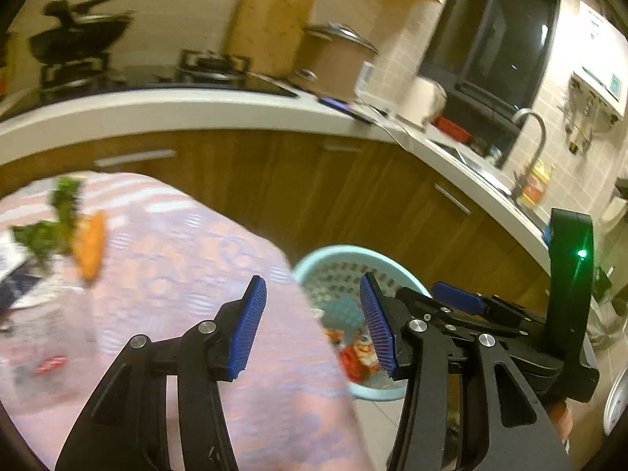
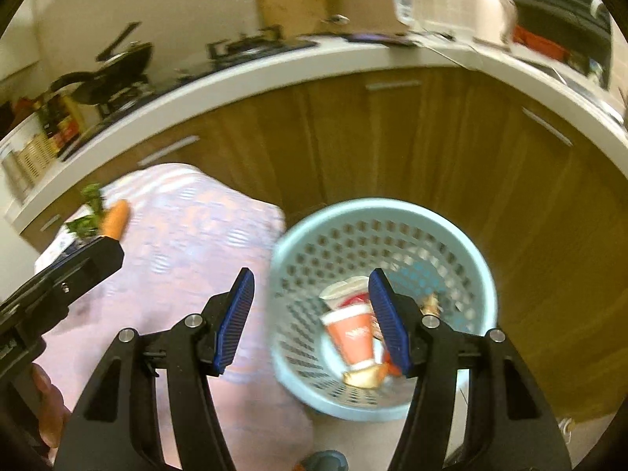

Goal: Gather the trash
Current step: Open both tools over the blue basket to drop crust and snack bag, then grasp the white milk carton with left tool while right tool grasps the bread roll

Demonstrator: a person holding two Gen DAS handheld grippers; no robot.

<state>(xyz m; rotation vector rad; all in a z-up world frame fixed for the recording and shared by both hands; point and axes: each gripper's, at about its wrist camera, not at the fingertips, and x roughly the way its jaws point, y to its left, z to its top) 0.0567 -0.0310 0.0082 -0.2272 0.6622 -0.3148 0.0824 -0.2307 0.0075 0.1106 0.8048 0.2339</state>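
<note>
A light blue perforated trash basket (image 2: 463,235) stands on the floor beside a table with a pink patterned cloth (image 2: 188,243). Inside lie an orange paper cup (image 2: 351,335) and other wrappers. My right gripper (image 2: 312,322) is open and empty, above the basket's left rim. My left gripper (image 1: 314,325) is open and empty over the table's right edge, with the basket (image 1: 337,259) just beyond. A carrot (image 1: 91,247) with leafy greens (image 1: 59,216) lies on the cloth at the far left, next to a clear plastic bottle (image 1: 47,337). The right gripper's body (image 1: 510,314) shows in the left wrist view.
Wooden cabinets (image 2: 392,137) under a white counter (image 2: 274,74) curve behind the basket. A stove with a wok (image 1: 78,39), a pot (image 1: 337,59) and a sink with a tap (image 1: 537,133) sit on the counter.
</note>
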